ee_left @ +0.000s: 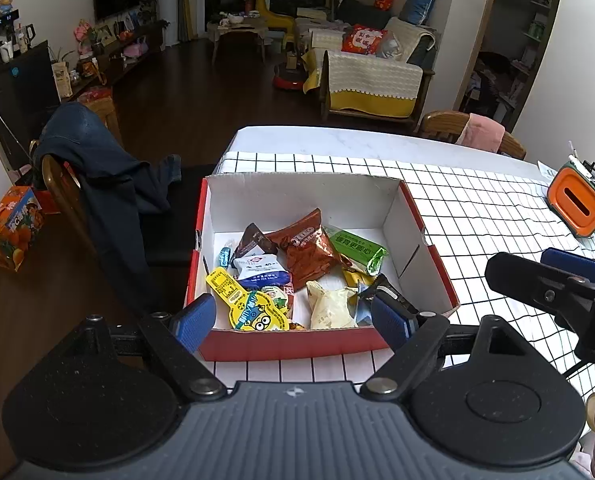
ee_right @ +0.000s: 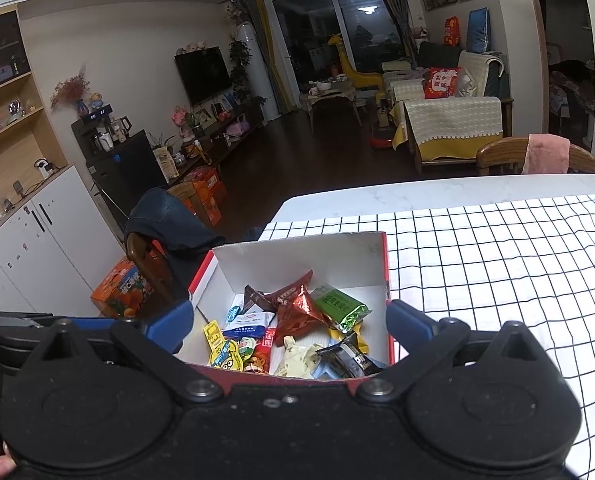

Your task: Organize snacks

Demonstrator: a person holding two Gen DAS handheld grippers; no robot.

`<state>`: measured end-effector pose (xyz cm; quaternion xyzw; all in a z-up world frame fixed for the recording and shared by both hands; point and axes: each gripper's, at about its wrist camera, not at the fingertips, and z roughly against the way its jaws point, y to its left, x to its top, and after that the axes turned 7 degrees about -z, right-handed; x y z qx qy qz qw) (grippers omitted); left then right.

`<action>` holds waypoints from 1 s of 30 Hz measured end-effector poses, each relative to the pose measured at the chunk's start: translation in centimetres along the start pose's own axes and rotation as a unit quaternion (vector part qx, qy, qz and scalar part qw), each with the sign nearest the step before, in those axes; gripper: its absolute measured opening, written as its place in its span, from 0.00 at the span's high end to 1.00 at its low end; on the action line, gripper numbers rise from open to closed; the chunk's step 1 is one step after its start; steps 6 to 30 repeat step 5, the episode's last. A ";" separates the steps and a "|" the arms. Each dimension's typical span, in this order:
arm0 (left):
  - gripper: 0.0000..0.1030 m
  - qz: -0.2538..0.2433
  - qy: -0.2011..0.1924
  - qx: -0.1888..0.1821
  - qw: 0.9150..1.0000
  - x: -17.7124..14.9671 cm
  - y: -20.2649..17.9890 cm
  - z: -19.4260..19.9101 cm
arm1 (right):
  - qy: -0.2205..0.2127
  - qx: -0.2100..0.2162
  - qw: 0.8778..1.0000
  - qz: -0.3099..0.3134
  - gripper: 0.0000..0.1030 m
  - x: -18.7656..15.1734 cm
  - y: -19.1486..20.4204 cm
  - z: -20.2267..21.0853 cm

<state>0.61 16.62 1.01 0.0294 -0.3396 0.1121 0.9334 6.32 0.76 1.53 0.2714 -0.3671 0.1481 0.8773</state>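
A red cardboard box (ee_left: 297,200) with a white inside stands on the checked tablecloth and holds several snack packets: a brown foil bag (ee_left: 307,246), a green packet (ee_left: 357,248), a yellow Minions packet (ee_left: 253,308) and a cream pouch (ee_left: 329,306). The box also shows in the right wrist view (ee_right: 297,256), with the same brown bag (ee_right: 297,308) and green packet (ee_right: 337,306). My left gripper (ee_left: 293,320) is open and empty above the box's near edge. My right gripper (ee_right: 289,326) is open and empty, also over the near edge. It shows from the side in the left wrist view (ee_left: 545,280).
An orange and green holder (ee_left: 577,200) stands at the table's right. A wooden chair draped with dark clothing (ee_left: 97,184) is left of the table, with an orange carton (ee_left: 11,228) on the floor. Another chair (ee_right: 537,156) stands at the far edge.
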 end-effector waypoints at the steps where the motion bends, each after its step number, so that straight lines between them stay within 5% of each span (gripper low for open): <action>1: 0.18 -0.001 0.000 -0.001 1.000 0.0 0.0 0.0 | 0.000 0.000 1.000 -0.001 0.00 0.0 0.0 0.0; 30: 0.17 -0.003 0.003 -0.003 1.000 -0.2 -0.3 0.0 | -0.001 -0.001 1.000 -0.003 0.00 -0.3 -0.1 0.2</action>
